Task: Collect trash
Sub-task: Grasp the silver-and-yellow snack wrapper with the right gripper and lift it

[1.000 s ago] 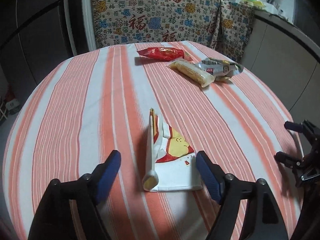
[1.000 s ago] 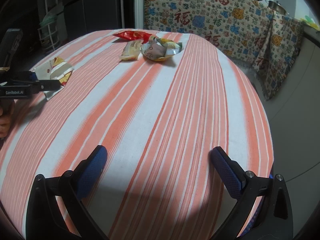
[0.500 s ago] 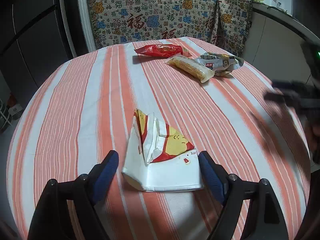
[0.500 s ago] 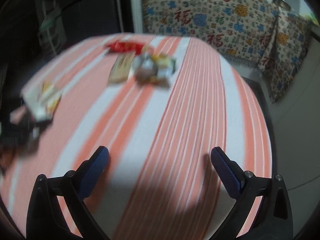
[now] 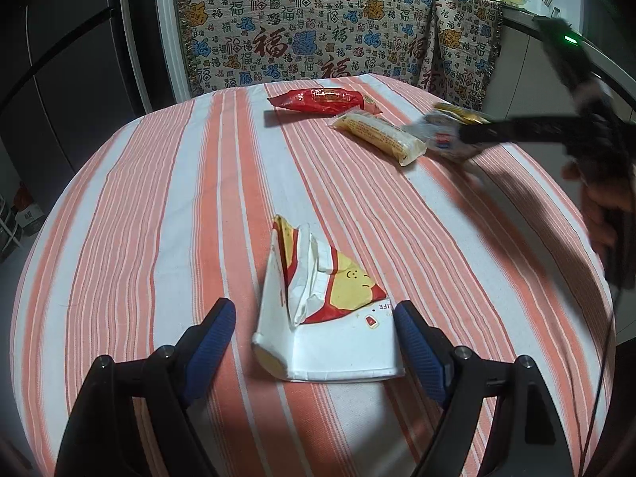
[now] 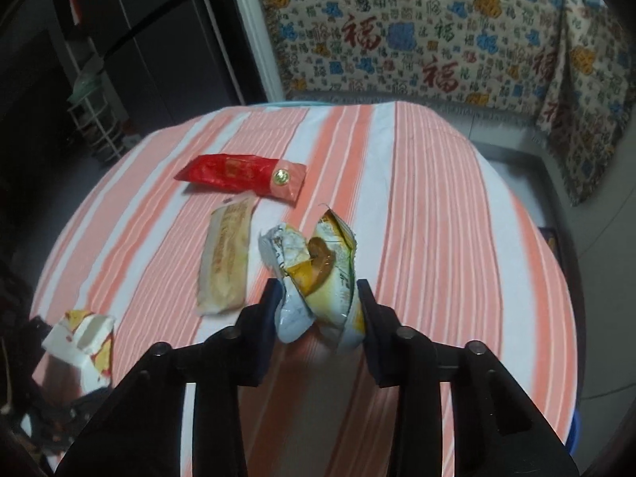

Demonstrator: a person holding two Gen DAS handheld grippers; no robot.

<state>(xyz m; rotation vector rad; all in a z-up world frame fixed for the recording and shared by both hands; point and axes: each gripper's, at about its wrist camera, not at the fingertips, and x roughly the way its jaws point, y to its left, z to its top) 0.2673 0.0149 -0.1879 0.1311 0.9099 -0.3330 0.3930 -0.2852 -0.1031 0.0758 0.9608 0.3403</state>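
Striped tablecloth [image 5: 167,206]; patterned cloth [image 5: 302,35] behind; dark cabinet [image 5: 59,79].

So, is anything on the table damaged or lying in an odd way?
Yes. The white carton between the left gripper's open jaws is torn open and squashed flat. The silver wrapper is crumpled, and the right gripper is closing on it. The red packet and yellow packet look intact.

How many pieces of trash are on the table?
4. A red wrapper at the far side, a yellow wrapper beside it, a crumpled wrapper between the closing right gripper, and a torn carton between the open left gripper.
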